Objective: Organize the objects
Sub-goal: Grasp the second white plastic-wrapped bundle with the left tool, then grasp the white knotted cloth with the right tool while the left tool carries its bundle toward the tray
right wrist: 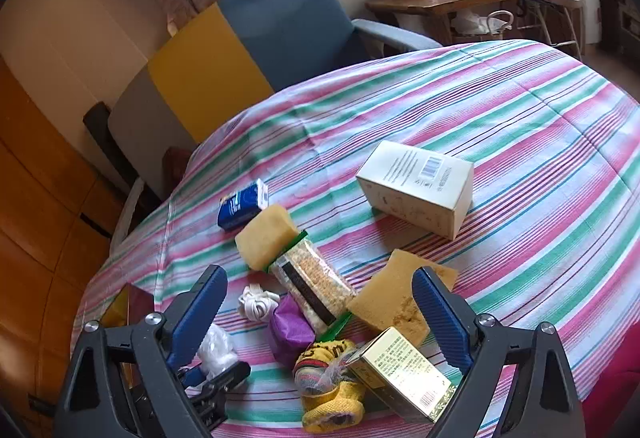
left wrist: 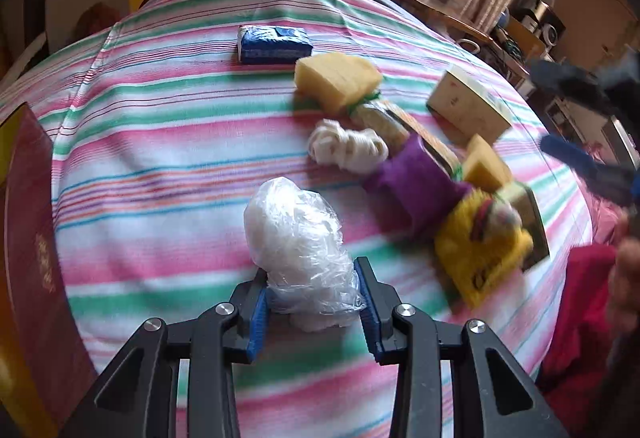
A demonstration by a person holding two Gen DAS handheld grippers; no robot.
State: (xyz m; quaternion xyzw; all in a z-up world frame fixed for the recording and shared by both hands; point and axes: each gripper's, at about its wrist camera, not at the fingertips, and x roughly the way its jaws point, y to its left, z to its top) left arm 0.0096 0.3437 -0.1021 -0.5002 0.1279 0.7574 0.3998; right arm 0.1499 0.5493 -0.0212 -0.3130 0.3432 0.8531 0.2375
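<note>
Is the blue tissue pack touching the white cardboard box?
No. In the right wrist view the blue tissue pack and the white cardboard box lie apart, with striped cloth between them.

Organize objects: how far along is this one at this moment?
Early. Nothing looks sorted: sponges, snack pack, purple pouch, yellow sock and gold box lie jumbled. In hand: left gripper shut on plastic bag. Right gripper open, empty.

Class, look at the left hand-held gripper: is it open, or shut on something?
Shut on the crumpled clear plastic bag: both blue pads of the left hand-held gripper press against the bag's sides on the striped tablecloth.
</note>
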